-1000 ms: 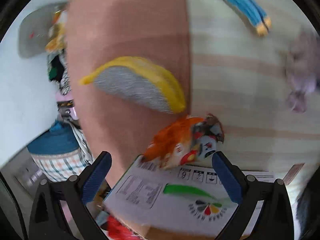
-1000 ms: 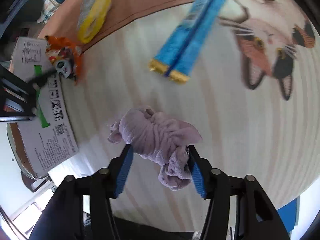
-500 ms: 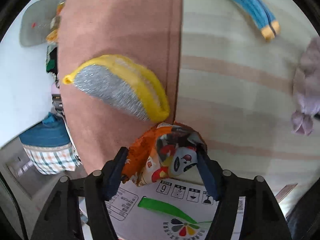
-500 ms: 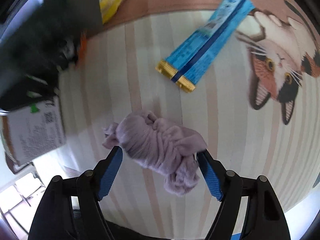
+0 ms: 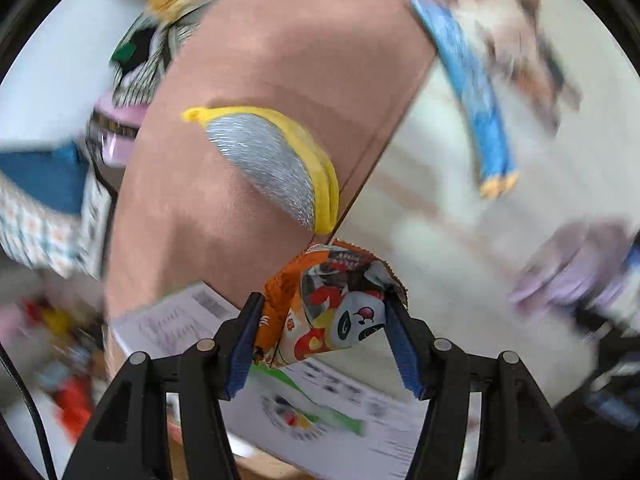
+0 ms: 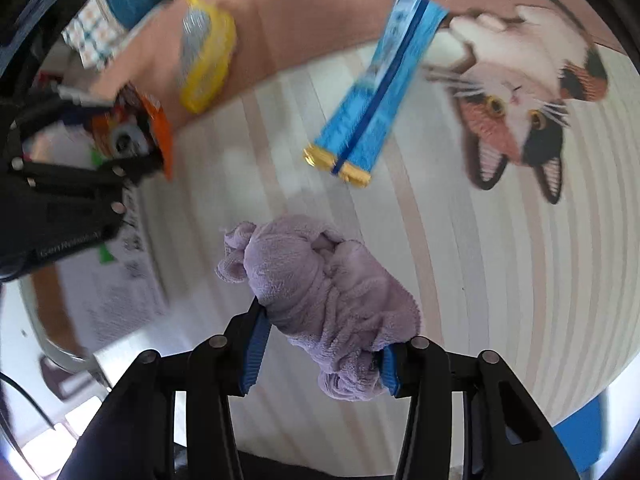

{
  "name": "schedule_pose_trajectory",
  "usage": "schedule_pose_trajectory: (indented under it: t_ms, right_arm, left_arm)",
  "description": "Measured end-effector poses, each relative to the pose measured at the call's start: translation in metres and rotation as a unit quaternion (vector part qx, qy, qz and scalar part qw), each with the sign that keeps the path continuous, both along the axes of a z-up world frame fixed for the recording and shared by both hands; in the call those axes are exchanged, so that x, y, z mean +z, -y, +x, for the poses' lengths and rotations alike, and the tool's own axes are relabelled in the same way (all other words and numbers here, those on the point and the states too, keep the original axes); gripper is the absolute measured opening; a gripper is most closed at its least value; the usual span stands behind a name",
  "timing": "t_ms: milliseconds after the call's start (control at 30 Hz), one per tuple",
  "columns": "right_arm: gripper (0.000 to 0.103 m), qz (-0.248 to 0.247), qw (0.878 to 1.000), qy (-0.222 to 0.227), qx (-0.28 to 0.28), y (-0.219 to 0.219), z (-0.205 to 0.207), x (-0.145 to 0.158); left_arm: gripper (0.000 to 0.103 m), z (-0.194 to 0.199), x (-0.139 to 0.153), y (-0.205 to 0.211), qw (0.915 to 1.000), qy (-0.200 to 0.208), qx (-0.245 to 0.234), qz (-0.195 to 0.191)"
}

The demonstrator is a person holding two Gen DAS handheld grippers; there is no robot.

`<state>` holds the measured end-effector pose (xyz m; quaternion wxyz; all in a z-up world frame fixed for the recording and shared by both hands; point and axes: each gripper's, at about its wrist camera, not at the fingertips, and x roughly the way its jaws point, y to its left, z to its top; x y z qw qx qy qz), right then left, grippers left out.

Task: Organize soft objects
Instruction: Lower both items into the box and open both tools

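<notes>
My left gripper (image 5: 320,344) is shut on an orange snack packet with a panda print (image 5: 332,304) and holds it above a printed cardboard box (image 5: 320,412). The packet also shows in the right wrist view (image 6: 136,128). My right gripper (image 6: 320,360) is shut on a crumpled lilac towel (image 6: 320,288), which appears blurred in the left wrist view (image 5: 576,264). A yellow and silver scrub sponge (image 5: 276,164) lies on the pink band of the mat and also shows in the right wrist view (image 6: 204,60). A blue sachet (image 6: 376,108) lies on the striped part.
The round mat (image 6: 500,280) has cream stripes and a cat face print (image 6: 520,108). The printed box (image 6: 116,280) lies at the mat's left edge. Bags and cluttered items (image 5: 60,168) stand beyond the mat on the left.
My left gripper closed on the orange packet and lifted it off the box. My right gripper closed on the lilac towel. Both views have swung.
</notes>
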<state>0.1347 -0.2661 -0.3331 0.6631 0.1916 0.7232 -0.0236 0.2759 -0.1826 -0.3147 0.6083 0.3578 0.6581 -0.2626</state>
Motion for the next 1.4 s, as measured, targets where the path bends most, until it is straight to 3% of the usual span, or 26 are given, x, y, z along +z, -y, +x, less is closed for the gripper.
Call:
schedule_pose_trajectory:
  t_ms: [67, 133, 200, 267, 333, 367, 400, 500, 567, 767, 967, 1200, 1300, 1333, 1367, 1400]
  right_arm:
    - [0.049, 0.010, 1.000, 0.020, -0.016, 0.001, -0.002, 0.020]
    - [0.049, 0.021, 0.999, 0.038, -0.028, -0.007, -0.004, 0.038]
    - [0.049, 0.036, 0.997, 0.060, -0.039, -0.022, -0.004, 0.059]
    - [0.049, 0.047, 0.995, 0.079, -0.041, -0.023, 0.005, 0.084]
    - [0.049, 0.064, 0.993, 0.096, -0.034, -0.046, 0.009, 0.102]
    - [0.049, 0.074, 0.992, 0.099, -0.030, -0.051, 0.028, 0.115]
    - [0.049, 0.084, 0.991, 0.102, -0.024, -0.058, 0.035, 0.122]
    - [0.049, 0.102, 0.989, 0.106, 0.012, -0.113, 0.049, 0.131]
    - [0.049, 0.108, 0.989, 0.098, 0.041, -0.151, 0.055, 0.128]
    - [0.049, 0.126, 0.985, 0.061, 0.099, -0.242, 0.065, 0.112]
    - [0.049, 0.136, 0.985, 0.029, 0.104, -0.299, 0.071, 0.080]
    - [0.049, 0.137, 0.987, -0.009, 0.087, -0.328, 0.082, 0.025]
    - [0.058, 0.139, 0.986, -0.030, 0.084, -0.335, 0.086, 0.003]
    - [0.069, 0.141, 0.986, -0.034, 0.085, -0.337, 0.087, -0.002]
    - [0.088, 0.139, 0.986, -0.034, 0.086, -0.338, 0.088, -0.006]
    - [0.095, 0.130, 0.987, -0.037, 0.089, -0.338, 0.088, -0.008]
  left_arm:
    - [0.057, 0.003, 0.020, -0.009, 0.9974, -0.014, 0.056, -0.042]
    - [0.057, 0.008, 0.041, -0.028, 0.9896, -0.017, 0.121, -0.076]
    - [0.057, 0.007, 0.062, -0.056, 0.9739, -0.022, 0.195, -0.113]
    - [0.057, 0.001, 0.081, -0.088, 0.9559, -0.018, 0.260, -0.135]
    - [0.057, -0.002, 0.097, -0.127, 0.9298, -0.022, 0.329, -0.164]
    - [0.057, -0.010, 0.104, -0.147, 0.9128, -0.030, 0.362, -0.187]
    - [0.057, -0.019, 0.110, -0.169, 0.8964, -0.033, 0.397, -0.194]
    - [0.057, -0.042, 0.114, -0.221, 0.8685, -0.023, 0.453, -0.201]
    - [0.057, -0.048, 0.107, -0.250, 0.8579, -0.014, 0.478, -0.189]
    - [0.057, -0.083, 0.090, -0.336, 0.8096, -0.011, 0.563, -0.167]
    - [0.057, -0.098, 0.069, -0.389, 0.7838, -0.029, 0.601, -0.153]
    - [0.058, -0.092, 0.019, -0.420, 0.7418, -0.098, 0.644, -0.161]
    - [0.062, -0.091, 0.001, -0.429, 0.7291, -0.132, 0.652, -0.163]
    - [0.064, -0.091, 0.000, -0.431, 0.7290, -0.134, 0.651, -0.163]
    - [0.071, -0.091, -0.002, -0.433, 0.7300, -0.134, 0.650, -0.164]
    - [0.078, -0.091, -0.001, -0.434, 0.7345, -0.126, 0.647, -0.161]
